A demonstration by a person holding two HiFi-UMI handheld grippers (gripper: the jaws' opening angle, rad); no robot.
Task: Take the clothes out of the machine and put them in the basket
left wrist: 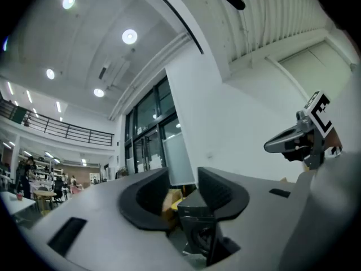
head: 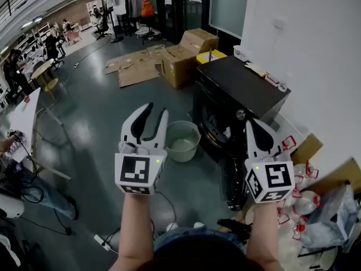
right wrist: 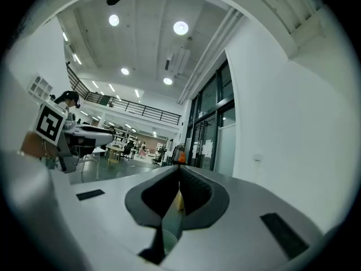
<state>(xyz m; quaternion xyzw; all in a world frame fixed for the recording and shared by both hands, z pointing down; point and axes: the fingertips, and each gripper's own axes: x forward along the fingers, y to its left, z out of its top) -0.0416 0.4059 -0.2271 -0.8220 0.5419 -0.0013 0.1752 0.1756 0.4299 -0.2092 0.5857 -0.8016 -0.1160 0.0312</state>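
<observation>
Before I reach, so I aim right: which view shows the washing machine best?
Head view: the washing machine shows top and front. Left gripper view shows only its front past the jaws; right gripper view misses it.

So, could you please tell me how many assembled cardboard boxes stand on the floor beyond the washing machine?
2: the nearer box beside the flattened cardboard, and the farther box right behind it. More may be hidden behind the washing machine.
</observation>
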